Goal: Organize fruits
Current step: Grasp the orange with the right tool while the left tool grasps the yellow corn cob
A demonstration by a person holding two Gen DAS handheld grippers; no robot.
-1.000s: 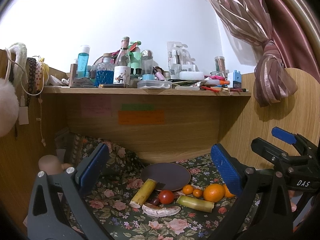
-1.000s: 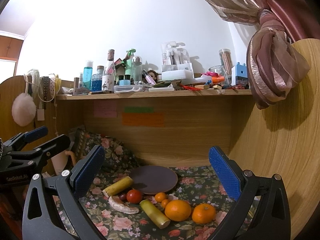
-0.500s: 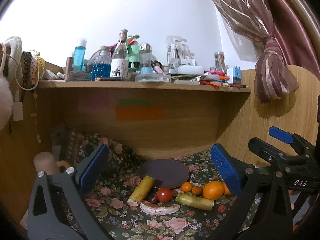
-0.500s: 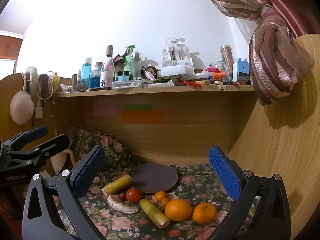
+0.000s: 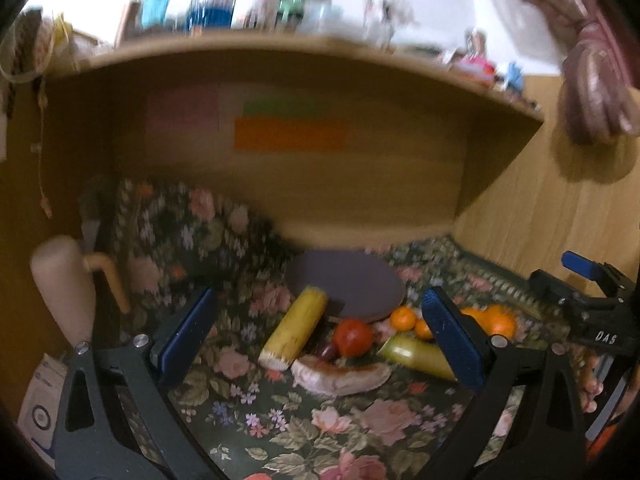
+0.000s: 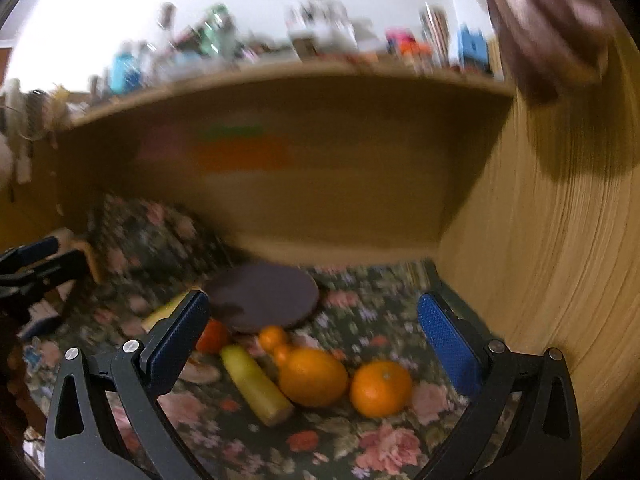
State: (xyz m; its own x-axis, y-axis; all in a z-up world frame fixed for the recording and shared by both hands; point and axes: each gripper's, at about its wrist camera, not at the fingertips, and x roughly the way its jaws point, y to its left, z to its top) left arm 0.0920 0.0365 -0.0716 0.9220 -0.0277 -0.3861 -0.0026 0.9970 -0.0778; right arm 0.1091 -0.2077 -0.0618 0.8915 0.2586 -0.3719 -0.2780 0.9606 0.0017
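Where the floral cloth (image 5: 360,420) covers the desk under the wooden shelf (image 5: 304,56), the fruit lies bunched at the near edge of a dark round plate (image 5: 352,280). Left gripper (image 5: 320,336): fingers spread wide, nothing between them, held above the cloth short of the pile. Right gripper (image 6: 312,340): likewise spread wide and empty, held above the oranges.

Left wrist view:
- corn cob (image 5: 294,332) tilted, far end touching the plate rim.
- red tomato (image 5: 354,337) just beside the cob, at the plate's near rim.
- small dark fruit (image 5: 327,350) tucked between cob and tomato; kind cannot be told.
- pale banana-like piece (image 5: 340,374) lying flat, nearest the camera.
- yellow-green cylinder (image 5: 416,358) to the right of the tomato, partly behind the right finger.
- two small oranges (image 5: 403,317) just behind it, close to the plate.

Right wrist view:
- two large oranges (image 6: 314,378), side by side and about touching, the right one (image 6: 381,388) stem end up.
- the cylinder lies diagonally, just left of them.

The plate carries nothing. Shelf-top bottles (image 5: 216,12) are blurred. A beige wooden figure (image 5: 64,288) stands at far left. A tied pink curtain (image 5: 592,92) hangs at right.
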